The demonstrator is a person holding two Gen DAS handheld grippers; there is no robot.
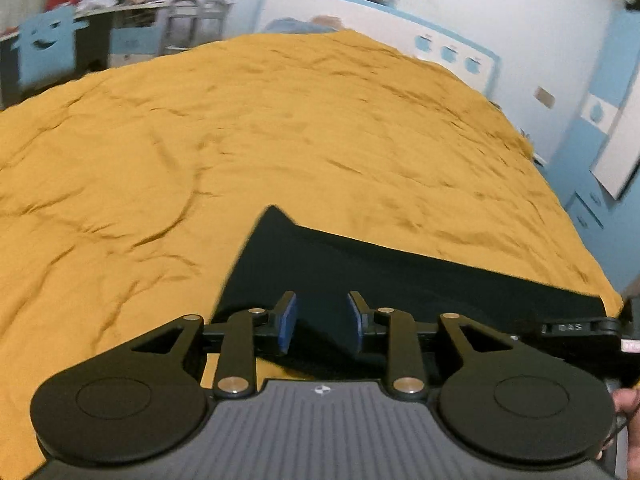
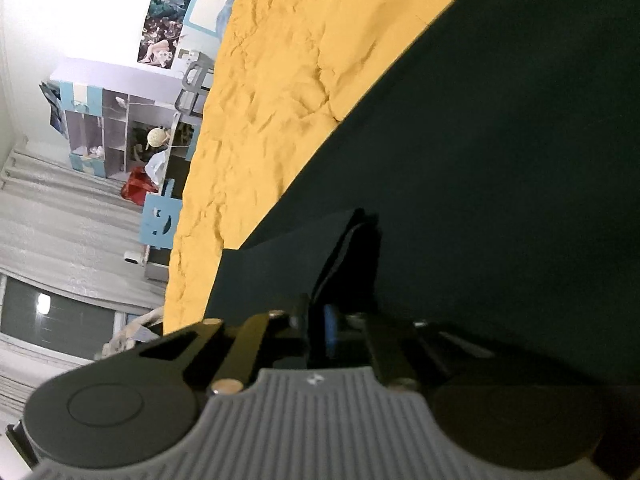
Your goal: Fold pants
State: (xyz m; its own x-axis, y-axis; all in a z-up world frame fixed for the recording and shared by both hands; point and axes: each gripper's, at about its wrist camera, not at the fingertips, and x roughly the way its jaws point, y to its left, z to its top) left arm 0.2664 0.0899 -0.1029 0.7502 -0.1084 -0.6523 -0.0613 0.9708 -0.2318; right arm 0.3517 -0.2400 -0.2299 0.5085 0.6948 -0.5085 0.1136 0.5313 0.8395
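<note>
1. Dark green fabric pants (image 1: 360, 264) lie at the near edge of the mustard-yellow quilted bed (image 1: 240, 120).
2. Left gripper (image 1: 322, 324): fingers wide, empty, over the cloth.
3. Right gripper (image 2: 336, 320): fingers narrow, pinching a pants edge.
4. Long axis runs from the left fingers toward the right gripper.

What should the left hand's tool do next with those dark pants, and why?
Probably ease forward and close. The left gripper hangs open over the black pants on the yellow bedspread, gripping nothing, while the right gripper looks shut on a raised fold.
</note>
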